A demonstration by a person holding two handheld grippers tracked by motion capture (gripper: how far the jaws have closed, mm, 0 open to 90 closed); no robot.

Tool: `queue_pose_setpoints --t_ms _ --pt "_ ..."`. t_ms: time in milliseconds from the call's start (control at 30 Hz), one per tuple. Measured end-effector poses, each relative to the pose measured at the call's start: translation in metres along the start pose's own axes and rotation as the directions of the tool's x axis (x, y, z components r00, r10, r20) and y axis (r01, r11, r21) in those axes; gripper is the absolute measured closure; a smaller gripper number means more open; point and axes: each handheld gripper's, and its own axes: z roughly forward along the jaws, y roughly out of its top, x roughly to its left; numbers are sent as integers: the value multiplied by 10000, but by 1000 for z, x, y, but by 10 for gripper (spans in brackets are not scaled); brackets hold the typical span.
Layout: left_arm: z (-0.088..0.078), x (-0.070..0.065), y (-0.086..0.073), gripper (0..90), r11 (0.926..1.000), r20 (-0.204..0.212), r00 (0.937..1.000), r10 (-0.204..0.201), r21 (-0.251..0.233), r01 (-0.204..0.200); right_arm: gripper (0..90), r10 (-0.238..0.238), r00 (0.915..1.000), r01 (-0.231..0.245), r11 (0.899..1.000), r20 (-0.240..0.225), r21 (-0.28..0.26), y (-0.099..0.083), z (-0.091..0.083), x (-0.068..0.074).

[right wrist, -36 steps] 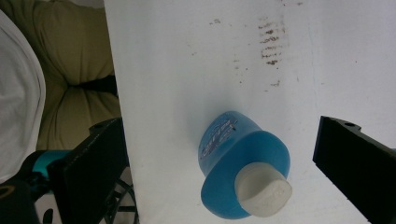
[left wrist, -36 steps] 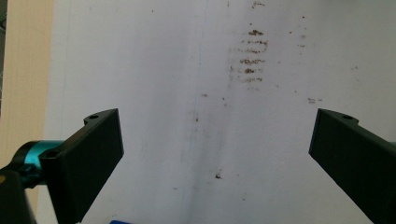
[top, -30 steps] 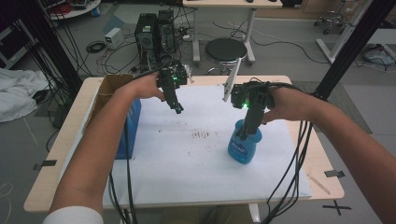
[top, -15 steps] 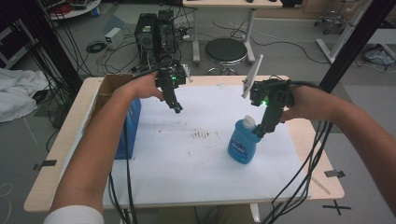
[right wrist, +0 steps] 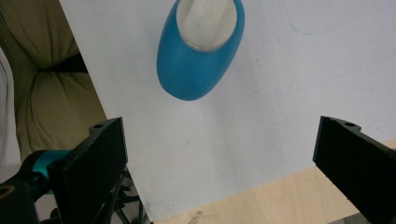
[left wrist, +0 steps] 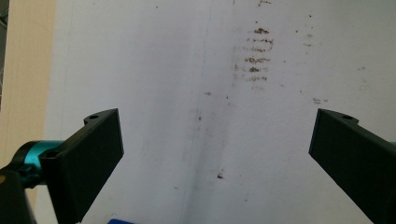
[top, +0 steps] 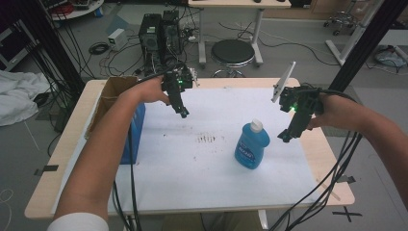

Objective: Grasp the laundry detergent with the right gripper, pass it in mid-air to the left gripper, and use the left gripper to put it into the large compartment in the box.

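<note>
Since right tool withdrew, bottle freestanding

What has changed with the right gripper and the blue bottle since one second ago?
The right gripper let go of the blue bottle and moved away to its right, jaws open. The bottle stayed upright on the white sheet; the left gripper stayed open above it.

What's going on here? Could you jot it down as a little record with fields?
Item: blue plastic bottle with white cap, upright on the white sheet
Left hand-held gripper: open, above the sheet, holding nothing
Right hand-held gripper: open, right of the bottle, not touching it
Also: open brown cardboard box at table's left edge
</note>
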Motion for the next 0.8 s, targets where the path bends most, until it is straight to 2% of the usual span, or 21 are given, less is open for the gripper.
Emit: queue_pose_setpoints --t_ms 300,500,567,600,733,767,800 --pt "1 -1 1 29 10000 -22 10000 14 52 -14 20 558 9984 -559 9984 -86 -38 -15 10 -3" --pt "2 -1 1 29 10000 -49 10000 46 74 -45 19 1156 9921 -1169 9928 -478 -260 -26 19 -1" --pt "3 -2 1 29 10000 -37 10000 -6 50 6 20 1227 9910 -1245 9917 -532 -313 -27 19 -1" --pt "3 -2 2 29 10000 -28 10000 25 44 -25 19 1489 9874 -1507 9881 -544 -312 -29 21 1" --pt "3 -3 4 29 10000 -42 10000 39 30 -39 20 1951 9795 -1963 9803 -500 -203 -32 26 4" --pt "3 -3 4 29 10000 -86 10000 50 -1 -50 19 2200 9745 -2209 9752 -440 -171 -32 27 4" --pt "3 -3 4 29 10000 -86 10000 50 -1 -50 19 2200 9745 -2209 9752 -440 -171 -32 27 4"
